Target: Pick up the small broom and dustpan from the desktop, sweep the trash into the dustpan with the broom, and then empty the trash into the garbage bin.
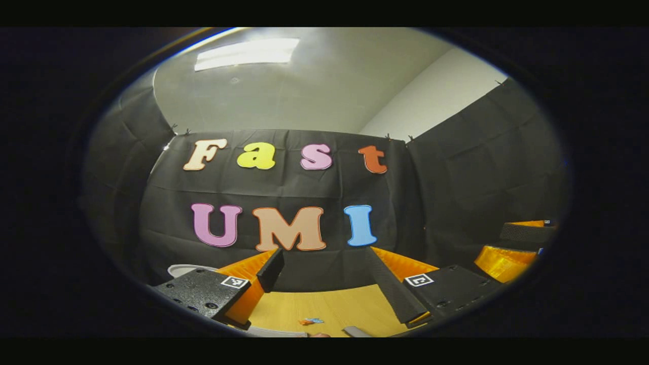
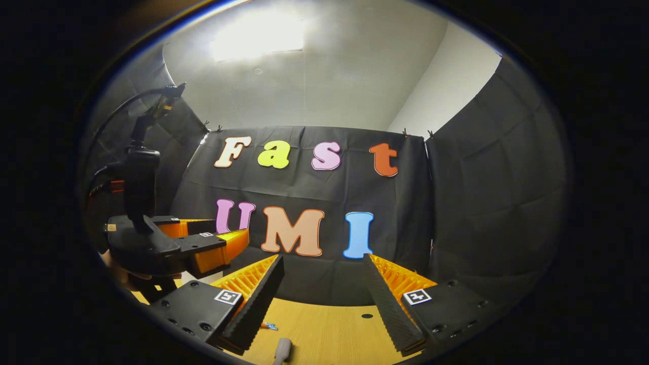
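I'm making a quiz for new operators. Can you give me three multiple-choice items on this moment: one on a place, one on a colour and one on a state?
1. In the right gripper view, the left tongs appear:
A. at the left
B. at the right
C. overhead

2. The desktop is:
A. white
B. wood-toned
C. blue

3. The right tongs are:
A. open and empty
B. shut on a broom
C. shut on a dustpan

Answers:
1. A, they sit at the left side, held by a hand.
2. B, yellowish wood grain shows between the fingers.
3. A, the fingers stand wide apart with nothing between them.
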A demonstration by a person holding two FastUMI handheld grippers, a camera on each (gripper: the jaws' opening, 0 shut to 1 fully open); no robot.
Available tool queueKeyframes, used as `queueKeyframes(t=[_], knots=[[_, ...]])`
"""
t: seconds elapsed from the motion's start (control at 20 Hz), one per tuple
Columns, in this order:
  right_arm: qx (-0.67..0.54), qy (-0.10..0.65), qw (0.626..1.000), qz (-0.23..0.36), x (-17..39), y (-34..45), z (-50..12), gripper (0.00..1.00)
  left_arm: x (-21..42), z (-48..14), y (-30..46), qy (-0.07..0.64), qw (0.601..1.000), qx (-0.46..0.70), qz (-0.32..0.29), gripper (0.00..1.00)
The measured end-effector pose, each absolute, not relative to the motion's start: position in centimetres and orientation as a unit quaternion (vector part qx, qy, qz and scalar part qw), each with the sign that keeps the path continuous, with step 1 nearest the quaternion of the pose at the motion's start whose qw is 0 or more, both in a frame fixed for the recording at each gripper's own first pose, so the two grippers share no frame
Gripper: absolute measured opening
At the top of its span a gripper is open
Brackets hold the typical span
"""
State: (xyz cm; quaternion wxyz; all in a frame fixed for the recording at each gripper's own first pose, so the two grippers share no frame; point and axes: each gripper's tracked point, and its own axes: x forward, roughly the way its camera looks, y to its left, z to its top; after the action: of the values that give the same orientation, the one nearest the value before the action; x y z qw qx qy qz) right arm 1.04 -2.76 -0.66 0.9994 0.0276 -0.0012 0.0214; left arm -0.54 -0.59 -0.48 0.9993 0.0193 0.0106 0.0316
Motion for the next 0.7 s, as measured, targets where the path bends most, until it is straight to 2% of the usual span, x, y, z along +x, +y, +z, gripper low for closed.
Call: queueKeyframes(t=[0.1, 0.3, 0.4, 0.45, 0.5, 0.6, 0.7], knots=[[0.03, -0.003, 0.999, 0.025, 1.4, -3.5, -0.7, 0.99, -0.6, -0.5, -0.7, 0.01, 0.999, 0.022, 0.042, 0.95], [0.043, -0.006, 0.998, 0.047, 2.2, -4.8, -1.0, 0.99, -1.1, -0.9, -0.6, 0.014, 0.997, 0.03, 0.072, 0.99], [0.043, -0.016, 0.997, 0.06, 2.6, -5.4, -0.8, 0.99, -1.3, -1.4, 0.2, 0.027, 0.994, 0.045, 0.091, 0.95], [0.046, -0.022, 0.997, 0.058, 2.9, -5.9, -0.5, 0.99, -1.6, -1.7, 0.5, 0.033, 0.993, 0.05, 0.098, 0.99], [0.053, -0.026, 0.997, 0.055, 3.5, -6.3, -0.4, 0.96, -2.0, -1.7, 0.8, 0.037, 0.993, 0.051, 0.103, 0.95], [0.069, -0.026, 0.996, 0.057, 4.1, -5.8, -0.3, 0.99, -2.2, -1.7, 1.3, 0.033, 0.993, 0.047, 0.106, 0.99], [0.074, -0.028, 0.996, 0.044, 4.8, -5.6, 0.0, 0.99, -2.0, -1.9, 2.0, 0.041, 0.993, 0.045, 0.102, 0.95]])
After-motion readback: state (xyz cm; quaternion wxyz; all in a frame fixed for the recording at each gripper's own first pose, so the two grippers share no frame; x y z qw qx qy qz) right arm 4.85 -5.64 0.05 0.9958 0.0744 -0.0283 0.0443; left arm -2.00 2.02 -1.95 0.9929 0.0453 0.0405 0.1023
